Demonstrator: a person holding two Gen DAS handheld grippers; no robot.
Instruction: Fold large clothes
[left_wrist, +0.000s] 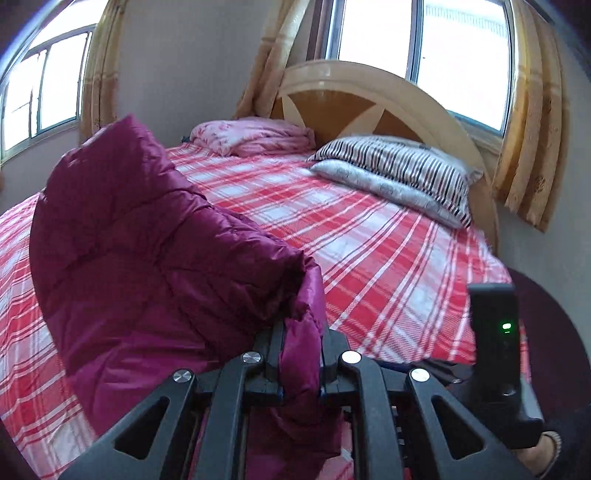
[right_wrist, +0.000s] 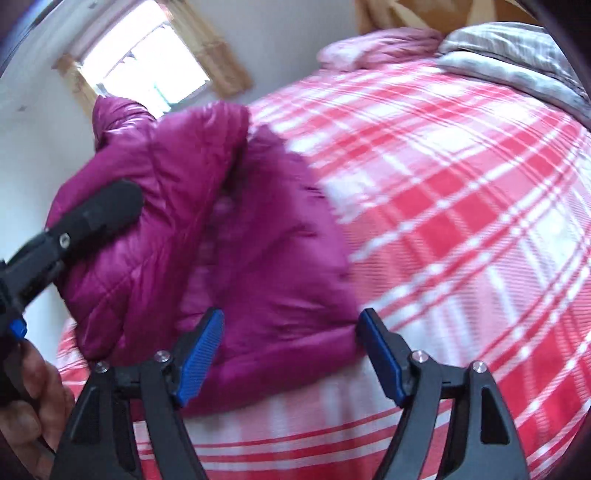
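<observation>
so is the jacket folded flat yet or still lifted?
Lifted, not flat. The left gripper is shut on the jacket, raising it off the bed; the right gripper is open.

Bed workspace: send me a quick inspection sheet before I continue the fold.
Surface: bed with red-and-white plaid sheet, mostly bare on the right side.
Job's things: magenta puffer jacket, part raised off the sheet, the rest draped on it.
Clutter: pink folded quilt, striped pillow on a grey pillow, all at the headboard.
Grippers: left tool shut on a jacket edge; right tool open, jaws apart at the jacket's near hem.
Cables: nothing seen.
Surroundings: windows with yellow curtains, pale walls.
</observation>
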